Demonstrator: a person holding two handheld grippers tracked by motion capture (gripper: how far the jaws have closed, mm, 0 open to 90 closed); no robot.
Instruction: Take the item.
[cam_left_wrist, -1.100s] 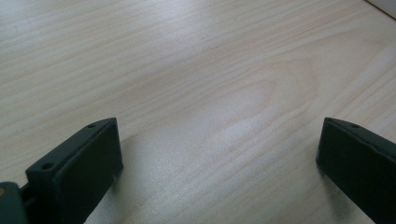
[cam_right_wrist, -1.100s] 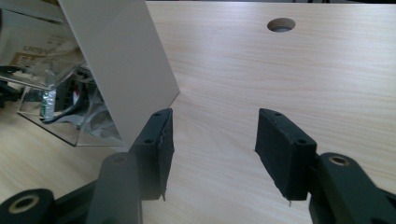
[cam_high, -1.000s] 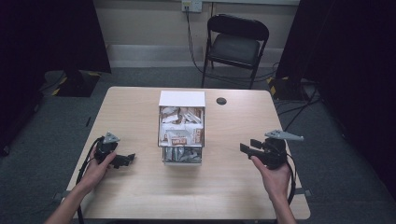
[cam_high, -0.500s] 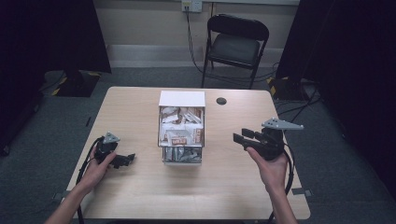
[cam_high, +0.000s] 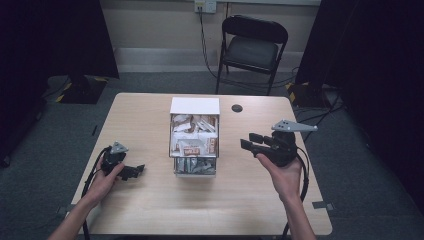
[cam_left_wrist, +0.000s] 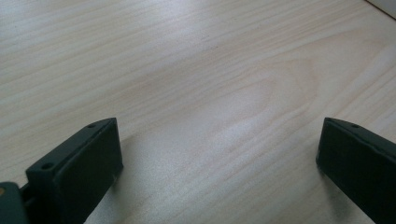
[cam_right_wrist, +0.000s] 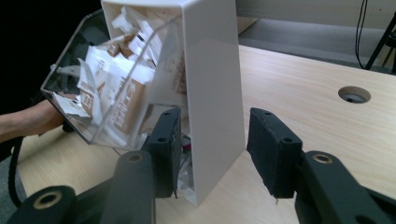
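The high view is dim at its edges, with the room falling into near-black on both sides, while the table (cam_high: 150, 210) catches soft, even light from above. Shadows there are faint and short. The left gripper view is bright, with a pale sheen across the wood grain and soft focus up close. In the right gripper view the dispenser (cam_right_wrist: 212, 70) shows glare on its clear front, perhaps slightly blurred.

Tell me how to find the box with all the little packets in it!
Look at the light wooden table and go to its middle, between the two hands. There stands a white box with a clear plastic front, stuffed with brown and white paper packets. It is the tallest thing on the table and the one container there.
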